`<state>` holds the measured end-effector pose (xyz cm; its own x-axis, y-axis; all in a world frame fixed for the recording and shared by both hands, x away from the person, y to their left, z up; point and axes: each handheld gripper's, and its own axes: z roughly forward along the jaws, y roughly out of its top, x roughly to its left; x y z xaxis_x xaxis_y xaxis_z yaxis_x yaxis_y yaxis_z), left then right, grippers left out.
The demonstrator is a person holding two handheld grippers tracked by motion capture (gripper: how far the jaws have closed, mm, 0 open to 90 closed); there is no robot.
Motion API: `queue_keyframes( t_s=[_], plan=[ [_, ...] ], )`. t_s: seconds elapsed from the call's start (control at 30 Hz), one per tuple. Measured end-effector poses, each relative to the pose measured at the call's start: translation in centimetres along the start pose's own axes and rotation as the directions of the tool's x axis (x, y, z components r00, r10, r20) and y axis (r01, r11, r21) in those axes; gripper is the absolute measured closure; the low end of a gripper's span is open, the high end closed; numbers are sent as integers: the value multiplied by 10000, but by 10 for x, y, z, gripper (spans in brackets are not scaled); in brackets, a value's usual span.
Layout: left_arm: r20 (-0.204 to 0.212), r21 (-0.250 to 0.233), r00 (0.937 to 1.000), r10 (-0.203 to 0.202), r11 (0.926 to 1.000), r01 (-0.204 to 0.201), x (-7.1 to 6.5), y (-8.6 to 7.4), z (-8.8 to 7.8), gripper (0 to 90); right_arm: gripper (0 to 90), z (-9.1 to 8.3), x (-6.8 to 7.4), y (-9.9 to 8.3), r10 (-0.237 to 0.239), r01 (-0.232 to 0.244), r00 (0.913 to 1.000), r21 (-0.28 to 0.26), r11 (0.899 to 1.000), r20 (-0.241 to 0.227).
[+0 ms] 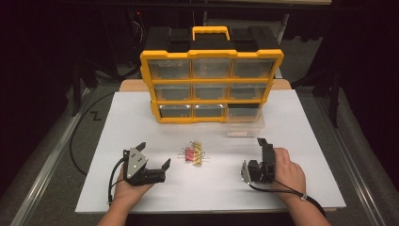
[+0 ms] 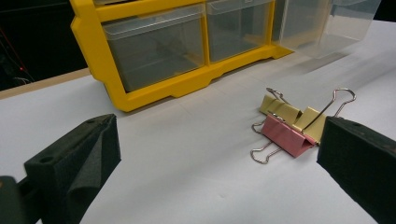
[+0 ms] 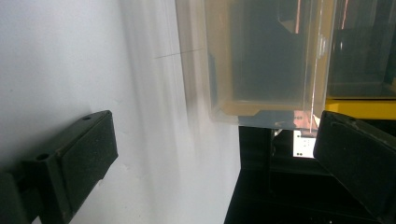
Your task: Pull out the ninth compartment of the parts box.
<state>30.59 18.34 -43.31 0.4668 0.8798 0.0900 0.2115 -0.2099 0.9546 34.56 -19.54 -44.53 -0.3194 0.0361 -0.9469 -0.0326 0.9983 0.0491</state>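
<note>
**Both grippers empty, drawer out, clips loose: mind the drawer edge**

Nearest the high camera: both hands at the table's near edge. Left gripper at about 7 o'clock on the white table, jaws spread wide, nothing between them. In the left gripper view the binder clips sit just beyond its right-hand jaw, apart from it. Right gripper at about 5 o'clock, rolled on its side, jaws also wide apart and empty.

Outward from there: the clips are a small pile, pink and yellow, at table centre between the two grippers, wire handles sticking up and crossing. The clear drawer is pulled out of the bottom-right slot of the yellow organizer, at 1 o'clock from the clips, resting on the table in front of its slot.

Risks, my read:
- Clips lie stacked and touching. Pinching one body likely drags its neighbour, or the pads catch a wire handle and the clip flips out.
- The clear drawer is light and looks unanchored, so a nudge from the right gripper would likely slide it or skew it against the slot.
- Drawer walls are hard to see, so a drop could land on the rim and bounce onto the table.
</note>
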Motion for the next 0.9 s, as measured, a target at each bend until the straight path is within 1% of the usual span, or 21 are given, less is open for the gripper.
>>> queue_keyframes(
  t_s=[0.13,0.23,0.37,0.4,0.5,0.57,0.67,0.7,0.73,0.77,0.8,0.87,0.9],
  plan=[
    [0,32,10000,43,10000,-43,0,0,0,3,7,0,1,0,2,0,9997,-85,10000,260],
    [26,105,10000,28,9999,-28,0,0,1,3,7,-1,-1,-1,120,-116,9995,-157,9998,303],
    [-61,87,10000,53,9999,-52,-1,0,1,3,7,-1,-3,-4,633,-629,9978,-171,9979,209],
    [-78,91,10000,44,9999,-43,0,0,1,3,7,-1,-4,-4,696,-693,9974,-211,9974,159],
    [-175,62,9998,26,10000,-25,1,0,0,3,7,-1,-5,-6,1156,-1156,9933,-207,9931,-19],
    [-185,-55,9998,15,10000,-16,1,0,0,3,7,0,-5,-8,1501,-1507,9884,-221,9883,-244],
    [-151,-51,9999,-54,10000,53,2,1,0,3,8,2,-5,-11,2004,-2014,9780,-122,9794,-570],
    [-151,-51,9999,-54,10000,53,2,1,0,3,9,3,-5,-12,2208,-2218,9728,-63,9751,-698],
    [-118,-50,9999,-121,9999,120,2,0,0,3,8,3,-5,-13,2474,-2482,9658,-16,9687,-773],
    [-120,-68,9998,-131,9999,130,2,1,0,3,8,3,-6,-14,2505,-2515,9651,-26,9679,-764],
    [-105,-57,9998,-138,9999,138,2,1,0,3,8,3,-6,-14,2791,-2799,9564,31,9600,-856],
    [-73,-24,9999,-154,9999,154,2,1,0,3,8,4,-8,-16,2923,-2936,9522,-13,9559,-892],
    [-65,-11,9999,-160,9999,160,2,1,0,3,8,5,-7,-17,3173,-3185,9434,31,9479,-961]
  ],
)
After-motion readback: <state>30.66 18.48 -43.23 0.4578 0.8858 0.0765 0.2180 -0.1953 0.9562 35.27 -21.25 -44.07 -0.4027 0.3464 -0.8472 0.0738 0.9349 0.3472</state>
